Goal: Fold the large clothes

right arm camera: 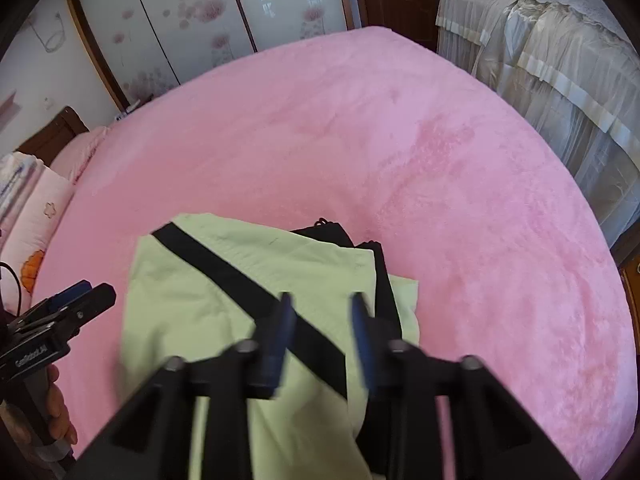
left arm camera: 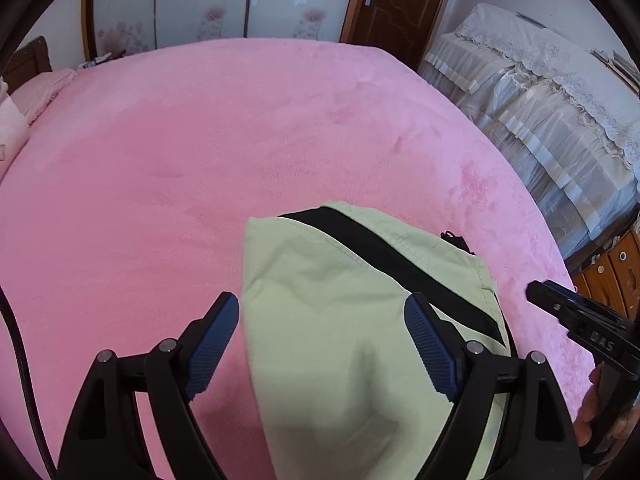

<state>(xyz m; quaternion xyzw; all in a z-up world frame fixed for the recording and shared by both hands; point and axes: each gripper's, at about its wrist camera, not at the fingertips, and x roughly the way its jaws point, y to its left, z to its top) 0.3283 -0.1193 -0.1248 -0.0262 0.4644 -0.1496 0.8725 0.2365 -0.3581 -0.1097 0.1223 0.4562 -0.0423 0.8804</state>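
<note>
Folded garment lies beneath both parted hand-held grippers

The near end of the pale green garment is cut off at 6 o'clock, and motion blurs the right wrist view. It lies folded on the pink bed, a black stripe crossing it. The left hand-held gripper stands wide over it, pads clear of the cloth. The right hand-held gripper is partly parted above the stripe, gripping nothing

**My two handheld claws**

My left gripper is black plastic, its fingers lined with ribbed blue pads and pinned by silver screws. My right gripper matches. White lettering marks each body; a black cable trails from the left.
</note>
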